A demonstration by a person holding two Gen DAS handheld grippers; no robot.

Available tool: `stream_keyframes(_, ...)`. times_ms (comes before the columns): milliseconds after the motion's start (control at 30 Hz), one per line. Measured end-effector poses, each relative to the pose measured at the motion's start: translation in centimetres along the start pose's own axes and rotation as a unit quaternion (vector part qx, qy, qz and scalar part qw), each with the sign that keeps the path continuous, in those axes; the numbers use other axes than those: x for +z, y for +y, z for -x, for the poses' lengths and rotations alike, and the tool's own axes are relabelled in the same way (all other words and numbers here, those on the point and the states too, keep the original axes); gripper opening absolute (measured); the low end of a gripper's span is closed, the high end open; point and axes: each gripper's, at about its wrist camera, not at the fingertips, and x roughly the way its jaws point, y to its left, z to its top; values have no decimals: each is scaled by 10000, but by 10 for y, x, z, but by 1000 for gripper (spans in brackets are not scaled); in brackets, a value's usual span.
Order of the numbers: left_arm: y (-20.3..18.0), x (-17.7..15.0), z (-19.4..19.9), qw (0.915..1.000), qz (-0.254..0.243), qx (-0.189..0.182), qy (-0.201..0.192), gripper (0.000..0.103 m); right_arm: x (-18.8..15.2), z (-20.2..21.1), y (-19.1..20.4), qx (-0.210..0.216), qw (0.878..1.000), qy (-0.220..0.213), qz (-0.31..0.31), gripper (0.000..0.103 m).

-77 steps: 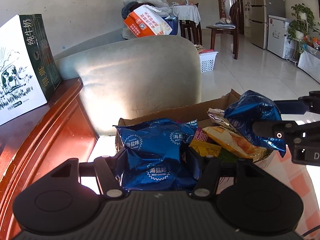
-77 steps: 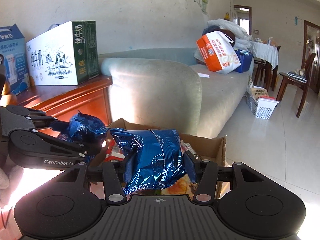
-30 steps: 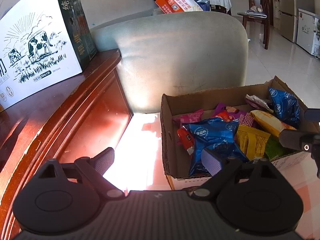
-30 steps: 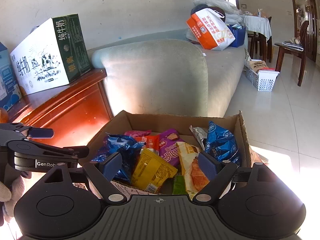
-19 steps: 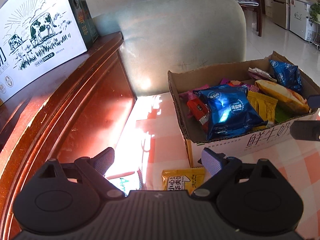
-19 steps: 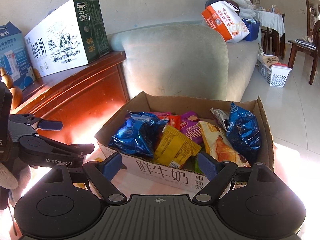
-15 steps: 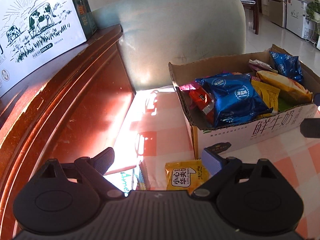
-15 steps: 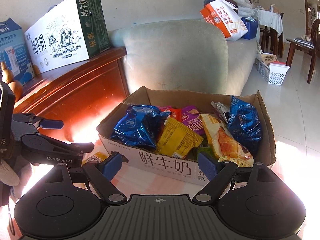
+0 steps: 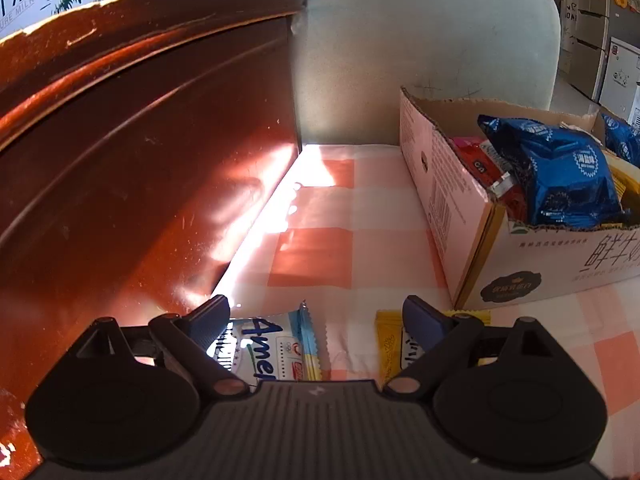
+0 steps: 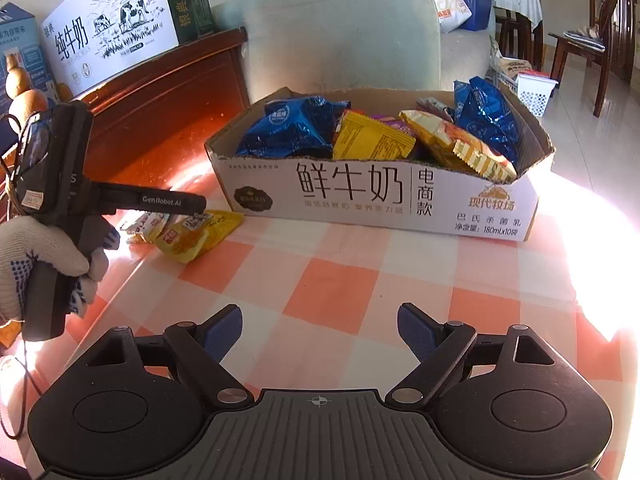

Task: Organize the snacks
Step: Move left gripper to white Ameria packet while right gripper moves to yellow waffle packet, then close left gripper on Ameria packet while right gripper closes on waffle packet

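A cardboard milk box (image 10: 380,196) stands on the checked tablecloth, filled with several snack packs, among them blue foil bags (image 10: 292,128) (image 9: 560,172). My left gripper (image 9: 316,316) is open and low over the cloth, above a white and blue snack pack (image 9: 272,344) and beside a yellow pack (image 9: 394,340). In the right wrist view the left gripper (image 10: 176,202) hovers over yellow packs (image 10: 196,234) left of the box. My right gripper (image 10: 320,328) is open and empty, in front of the box over bare cloth.
A dark red wooden cabinet (image 9: 140,140) stands at the left with a milk carton case (image 10: 108,28) on top. A grey-green sofa (image 10: 344,28) is behind the box. The tablecloth (image 10: 340,280) has open room in front of the box.
Both grippers let go of blue bags into the box, then drew back. The left one dropped low over the packs left of the box.
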Motion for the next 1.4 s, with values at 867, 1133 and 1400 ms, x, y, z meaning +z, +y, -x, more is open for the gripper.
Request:
stream_keyframes(867, -82, -60, 61, 9894, -1117, -924, 62, 100, -22, 31, -16, -761, 9960, 68, -453, 90)
stream_keyframes(1133, -121, -80, 97, 9662, -2129, -1437, 213, 99, -28, 69, -34, -924, 9938, -23, -625, 90)
stream_keyframes(1400, -82, -47, 110, 9867, -883, -1315, 356, 99, -45, 70, -26, -571, 9967, 209, -541, 90)
